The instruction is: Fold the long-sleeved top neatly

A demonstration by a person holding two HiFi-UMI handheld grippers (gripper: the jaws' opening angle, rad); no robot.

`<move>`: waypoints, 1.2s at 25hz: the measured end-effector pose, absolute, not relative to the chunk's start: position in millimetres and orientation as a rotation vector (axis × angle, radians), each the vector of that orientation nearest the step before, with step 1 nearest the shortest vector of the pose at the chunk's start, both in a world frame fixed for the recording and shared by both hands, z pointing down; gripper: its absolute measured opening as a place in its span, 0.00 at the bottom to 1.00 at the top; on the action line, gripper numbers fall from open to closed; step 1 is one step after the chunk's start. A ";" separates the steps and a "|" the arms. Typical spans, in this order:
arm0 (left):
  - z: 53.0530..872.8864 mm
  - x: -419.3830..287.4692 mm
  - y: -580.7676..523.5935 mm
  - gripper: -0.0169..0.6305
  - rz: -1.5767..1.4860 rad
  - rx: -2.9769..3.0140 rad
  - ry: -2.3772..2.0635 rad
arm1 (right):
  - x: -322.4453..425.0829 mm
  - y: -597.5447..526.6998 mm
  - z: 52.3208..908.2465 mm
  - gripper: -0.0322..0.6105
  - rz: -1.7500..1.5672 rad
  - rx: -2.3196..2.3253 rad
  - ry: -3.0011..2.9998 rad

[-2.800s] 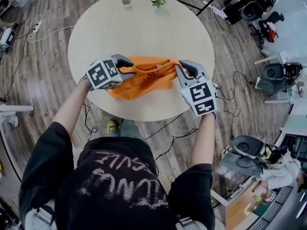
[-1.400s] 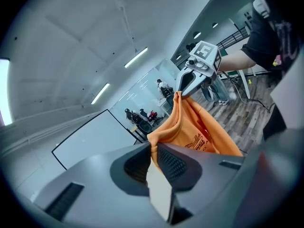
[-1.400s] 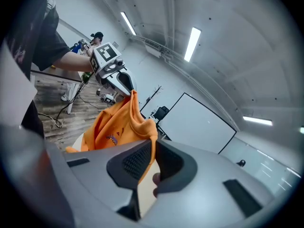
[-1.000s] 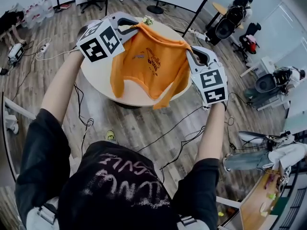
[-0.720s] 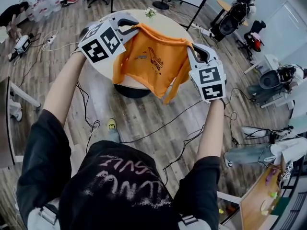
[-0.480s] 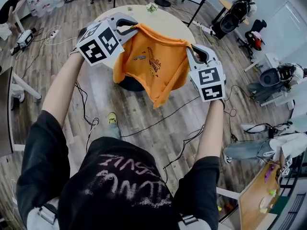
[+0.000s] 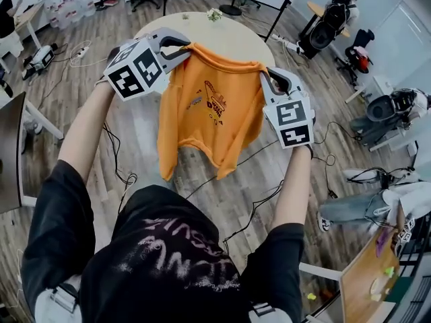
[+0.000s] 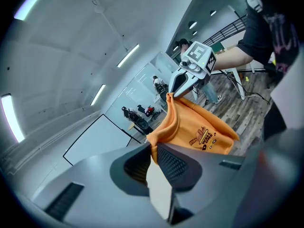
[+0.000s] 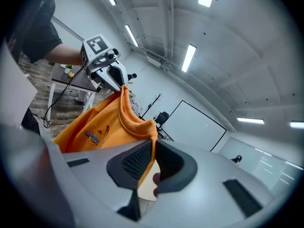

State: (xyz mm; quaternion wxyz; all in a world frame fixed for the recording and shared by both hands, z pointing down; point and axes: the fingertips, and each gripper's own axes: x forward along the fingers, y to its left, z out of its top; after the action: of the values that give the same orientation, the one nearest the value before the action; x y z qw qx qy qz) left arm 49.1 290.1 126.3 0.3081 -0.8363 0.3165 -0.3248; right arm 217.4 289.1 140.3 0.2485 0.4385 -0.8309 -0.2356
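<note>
The orange long-sleeved top (image 7: 212,123) hangs in the air in front of the person, stretched by its shoulders between the two grippers. It hangs over the wooden floor (image 7: 131,130), on the near side of the round worktop (image 7: 232,39), and touches neither of them. Its front faces the head camera, with a dark print (image 7: 217,103) on the chest. The neckline runs along the upper edge between the two grips. One sleeve (image 7: 167,136) drops straight down along the left side of the garment, and the lower edge sags to a point at the lower right.

The left gripper (image 7: 186,48) is at the far left. Its jaws pinch the cloth at the shoulder, and the left gripper view shows a fold of orange fabric clamped between the two ribbed pads, which stand almost together. The right gripper (image 7: 264,76) is on the right, slightly nearer the person. Its jaws are likewise closed on the other shoulder, and in the right gripper view the fabric edge runs down between the pads. Each gripper view shows the other gripper at the far end of the stretched cloth.

A small potted plant (image 7: 214,13) stands at the far edge of the worktop. Cables (image 7: 252,210) trail across the floor, and office chairs (image 7: 323,29) stand at the far right.
</note>
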 end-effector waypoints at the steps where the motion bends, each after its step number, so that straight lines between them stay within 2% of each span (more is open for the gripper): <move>1: 128.7 50.5 291.7 0.11 -0.864 -2.213 0.828 | 218.5 289.7 142.8 0.11 -0.637 1.204 -2.267; 13: 185.2 40.4 233.6 0.11 -0.887 -2.278 0.834 | 210.4 231.6 193.6 0.11 -0.579 1.163 -2.242; 30: 246.4 0.0 -29.9 0.11 -1.030 -2.373 0.858 | 176.8 -32.1 262.1 0.12 -0.439 0.992 -2.218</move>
State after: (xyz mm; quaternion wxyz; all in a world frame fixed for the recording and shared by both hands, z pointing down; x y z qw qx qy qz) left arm 0.0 -29.9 246.4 0.2067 -0.8519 0.3081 -0.3697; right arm 176.8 -32.1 262.1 0.3299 0.3794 -0.8480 -0.1679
